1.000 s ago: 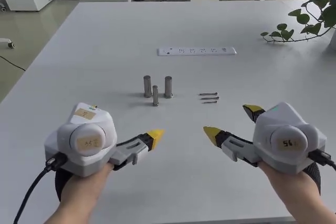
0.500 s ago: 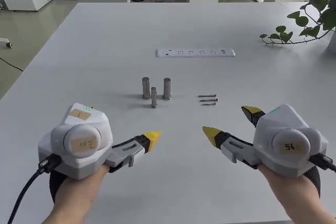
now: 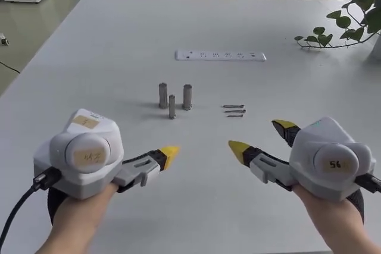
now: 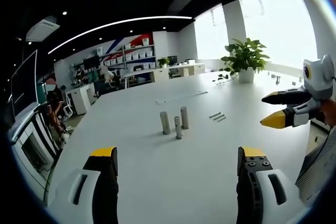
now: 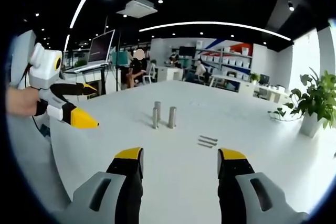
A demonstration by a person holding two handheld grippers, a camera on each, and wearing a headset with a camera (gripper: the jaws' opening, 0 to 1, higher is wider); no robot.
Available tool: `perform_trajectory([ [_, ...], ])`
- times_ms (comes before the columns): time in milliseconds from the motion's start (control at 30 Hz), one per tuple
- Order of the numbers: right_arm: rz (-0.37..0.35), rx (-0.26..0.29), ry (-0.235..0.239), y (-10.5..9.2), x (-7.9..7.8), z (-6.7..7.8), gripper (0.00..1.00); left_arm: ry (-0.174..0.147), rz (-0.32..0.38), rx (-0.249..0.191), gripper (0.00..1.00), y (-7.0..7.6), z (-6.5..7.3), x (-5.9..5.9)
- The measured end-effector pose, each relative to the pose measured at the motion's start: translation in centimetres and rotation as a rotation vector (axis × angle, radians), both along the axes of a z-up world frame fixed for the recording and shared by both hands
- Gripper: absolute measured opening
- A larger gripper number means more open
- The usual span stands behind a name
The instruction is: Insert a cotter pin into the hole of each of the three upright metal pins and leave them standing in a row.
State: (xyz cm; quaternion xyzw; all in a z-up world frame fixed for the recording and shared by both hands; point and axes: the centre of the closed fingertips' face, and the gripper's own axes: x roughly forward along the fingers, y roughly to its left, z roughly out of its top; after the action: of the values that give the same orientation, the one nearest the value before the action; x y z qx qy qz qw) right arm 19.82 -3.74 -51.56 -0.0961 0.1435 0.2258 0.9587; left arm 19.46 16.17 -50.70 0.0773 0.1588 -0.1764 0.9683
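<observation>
Pale grey desk [image 3: 119,40] was spread across an open office, with one power strip [image 3: 220,56] laid beyond the work and one leafy plant [image 3: 351,22] set at the far right edge. Three metal pins [image 3: 187,97] were counted near the middle of the desk, all upright and close together, two in line and the third set slightly forward between them, so a true row was not yet formed. Three cotter pins [image 3: 234,110] were counted just to their right, laid flat and parallel, apart from the metal pins. Two tongs were held low and near the person, well short of all of it: the left tongs [image 4: 177,156] were spread wide with nothing gripped, and the right tongs [image 3: 261,138] were likewise parted and empty. Several risks could be judged from here. A cotter pin, being thin and flat on the smooth desk, could be pinched badly and skidded away or dropped. An upright metal pin could be tipped over if it were pushed sideways by a cotter pin without being braced by the other tongs. Because the metal pins were crowded, a neighbour could be knocked by a jaw. No hole could be made out, so a misaligned push was also to be feared.
</observation>
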Motion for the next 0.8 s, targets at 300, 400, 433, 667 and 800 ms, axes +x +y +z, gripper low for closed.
perform_trajectory([
  [300, 0.064, -0.016, -0.01, 1.5, 0.9, 1.6, 0.47, 0.01, -0.018, 0.015, 0.95, -0.3, 0.1, 0.0],
  [400, 0.09, -0.019, -0.02, 2.2, 1.7, 2.3, 0.46, 0.005, -0.026, 0.02, 0.95, -0.6, 0.3, -0.1],
  [433, 0.099, -0.017, -0.022, 2.5, 2.0, 2.4, 0.45, 0.004, -0.028, 0.019, 0.95, -0.6, 0.4, -0.1],
  [667, 0.158, 0.006, -0.002, 5.1, 4.1, 2.3, 0.39, 0.008, -0.02, 0.013, 0.94, -0.6, 0.4, 0.0],
  [800, 0.182, 0.015, 0.018, 6.5, 5.4, 1.5, 0.36, 0.009, -0.011, 0.01, 0.95, -0.4, 0.5, 0.0],
])
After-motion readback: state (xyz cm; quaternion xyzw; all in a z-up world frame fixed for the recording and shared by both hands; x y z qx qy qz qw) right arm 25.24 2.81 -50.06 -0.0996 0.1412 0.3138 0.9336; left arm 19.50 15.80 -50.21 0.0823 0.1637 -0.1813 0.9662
